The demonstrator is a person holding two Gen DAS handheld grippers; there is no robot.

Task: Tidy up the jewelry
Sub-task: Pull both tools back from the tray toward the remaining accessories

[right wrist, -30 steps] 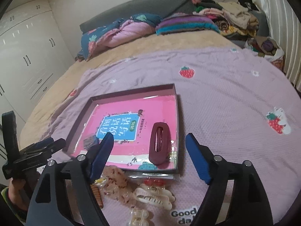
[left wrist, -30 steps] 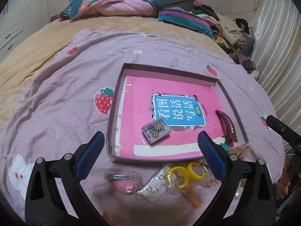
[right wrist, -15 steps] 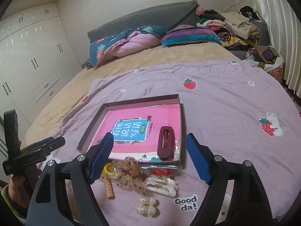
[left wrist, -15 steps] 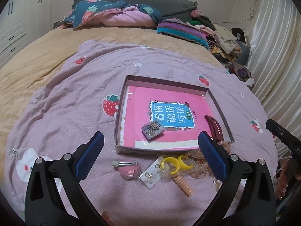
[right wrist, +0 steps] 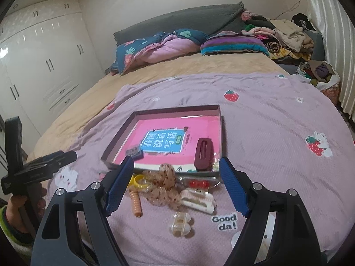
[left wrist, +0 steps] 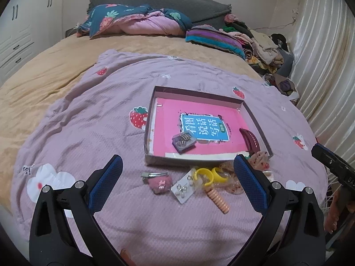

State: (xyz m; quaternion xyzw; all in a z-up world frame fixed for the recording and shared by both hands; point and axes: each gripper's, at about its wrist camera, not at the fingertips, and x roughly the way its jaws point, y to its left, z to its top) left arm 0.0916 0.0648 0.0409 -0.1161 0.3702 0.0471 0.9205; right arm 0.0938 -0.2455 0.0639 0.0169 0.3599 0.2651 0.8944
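- Hovering above the lilac blanket [left wrist: 88,115] in the left wrist view, the left gripper [left wrist: 177,184] has its blue-padded jaws wide apart with nothing between them.
- Beyond it sits the shallow box [left wrist: 150,119], the landmark here; a pink book [left wrist: 199,128] lies flat inside it.
- On that book, toward the box's near left corner, rests a small clear case of hairpins [left wrist: 184,142]; a dark red hair clip [left wrist: 249,139] lies by the box's right wall.
- Just outside the box's near wall lie a metal clip with a pink bow [left wrist: 156,180], a card of earrings [left wrist: 183,189], a yellow claw clip [left wrist: 209,175] and a peach spiral hair tie [left wrist: 218,200].
- Off the box's right side, the other tool shows at the picture's edge.
- In the right wrist view, the right gripper [right wrist: 177,184] also stands with jaws spread and empty, short of the box [right wrist: 124,133].
- The dark red hair clip [right wrist: 203,153] lies inside the box near its right front corner.
- Against the box's near wall sit a speckled scrunchie [right wrist: 165,184], a cream claw clip [right wrist: 197,200], the peach spiral tie [right wrist: 136,202] and a clear clip [right wrist: 180,223] farther out.
- A hand [right wrist: 20,208] holds the left tool well left of the box.
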